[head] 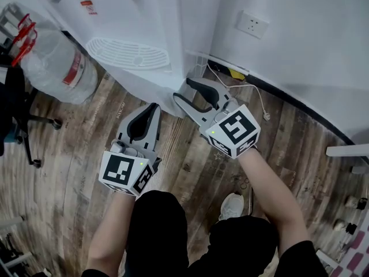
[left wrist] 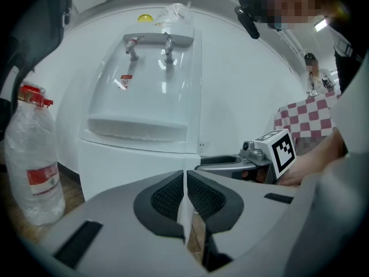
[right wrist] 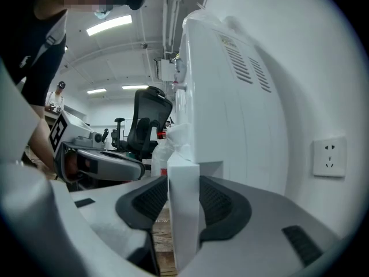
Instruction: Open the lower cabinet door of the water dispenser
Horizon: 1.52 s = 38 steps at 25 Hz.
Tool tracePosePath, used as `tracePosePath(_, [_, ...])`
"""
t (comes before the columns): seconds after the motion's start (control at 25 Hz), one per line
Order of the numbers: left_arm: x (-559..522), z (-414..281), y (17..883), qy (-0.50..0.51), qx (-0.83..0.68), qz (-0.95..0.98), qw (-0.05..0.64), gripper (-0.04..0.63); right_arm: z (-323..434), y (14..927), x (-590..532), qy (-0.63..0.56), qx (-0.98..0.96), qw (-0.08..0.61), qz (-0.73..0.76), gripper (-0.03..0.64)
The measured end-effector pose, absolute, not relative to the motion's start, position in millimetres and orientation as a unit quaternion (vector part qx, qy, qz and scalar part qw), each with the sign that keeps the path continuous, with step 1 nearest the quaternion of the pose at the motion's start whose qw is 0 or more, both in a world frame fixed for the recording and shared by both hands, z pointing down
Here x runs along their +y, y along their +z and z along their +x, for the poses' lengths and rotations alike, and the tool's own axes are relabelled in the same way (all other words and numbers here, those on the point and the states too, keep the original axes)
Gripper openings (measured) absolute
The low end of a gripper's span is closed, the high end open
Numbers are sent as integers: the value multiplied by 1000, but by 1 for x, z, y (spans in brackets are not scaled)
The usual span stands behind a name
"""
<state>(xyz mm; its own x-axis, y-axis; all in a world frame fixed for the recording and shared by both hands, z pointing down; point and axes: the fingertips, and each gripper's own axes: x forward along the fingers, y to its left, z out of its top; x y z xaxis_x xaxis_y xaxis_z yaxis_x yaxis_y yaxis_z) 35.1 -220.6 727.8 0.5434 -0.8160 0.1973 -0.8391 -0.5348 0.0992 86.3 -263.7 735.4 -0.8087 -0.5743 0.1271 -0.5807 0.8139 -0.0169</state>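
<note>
The white water dispenser (head: 132, 27) stands against the wall, its taps and drip tray (left wrist: 138, 128) facing me. Its lower cabinet door (head: 147, 86) sits below the tray. My right gripper (head: 183, 90) is at the dispenser's right front corner. The door's free vertical edge (right wrist: 183, 212) fills the gap between the ribbed pads, so this gripper (right wrist: 183, 184) is shut on it. My left gripper (head: 154, 107) hovers above the floor in front of the door, apart from it. In its own view the left gripper (left wrist: 185, 179) is shut with nothing between the pads.
A large clear water bottle (head: 57, 68) with a red handle lies left of the dispenser, next to an office chair base (head: 29, 126). A wall socket (head: 252, 23) and a white cable (head: 253, 94) are at the right. My shoe (head: 232, 205) rests on the wooden floor.
</note>
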Motion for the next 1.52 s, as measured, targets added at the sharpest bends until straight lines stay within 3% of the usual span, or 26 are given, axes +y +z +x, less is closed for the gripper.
tracePosePath(0.16, [-216, 32, 727, 64, -475, 873, 88, 26, 79, 734, -249, 31, -958, 57, 279, 181])
tracePosePath(0.44, [-207, 23, 722, 53, -469, 877, 90, 180, 64, 736, -226, 26, -966, 58, 251, 181])
tracePosePath(0.8, [-193, 5, 712, 46, -471, 877, 86, 277, 38, 744, -198, 24, -974, 72, 213, 181])
tracePosePath(1.16, [-186, -6, 704, 66, -494, 866, 47, 327, 8, 747, -169, 30, -982, 79, 169, 181])
tracePosePath(1.52, [-176, -37, 709, 100, -552, 828, 8, 325, -23, 744, -147, 42, -989, 67, 122, 181])
